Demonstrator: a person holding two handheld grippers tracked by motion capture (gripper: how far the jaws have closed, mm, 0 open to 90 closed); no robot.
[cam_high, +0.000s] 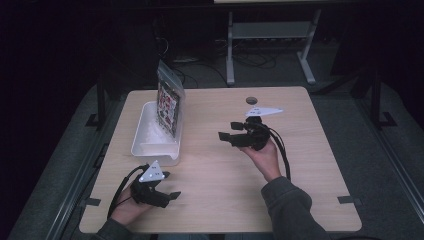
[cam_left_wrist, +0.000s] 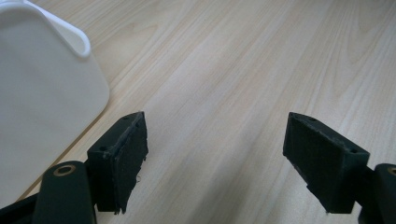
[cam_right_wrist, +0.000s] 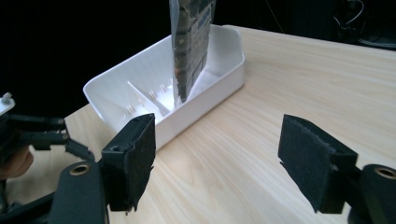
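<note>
Clear bag upright in white bin | left gripper released | right gripper released, both empty

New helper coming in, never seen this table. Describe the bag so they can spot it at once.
On the wooden table, find the white tray near its left edge. The bag stands on end in the tray's far part: clear plastic with printed contents, the one tall thing there.

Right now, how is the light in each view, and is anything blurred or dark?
High view: only the table is lit, the room behind is almost black. Left gripper view: bright and even, the tray wall nearly washed out, the near claw parts soft. Right gripper view: the bag is sharp, the background black.
</note>
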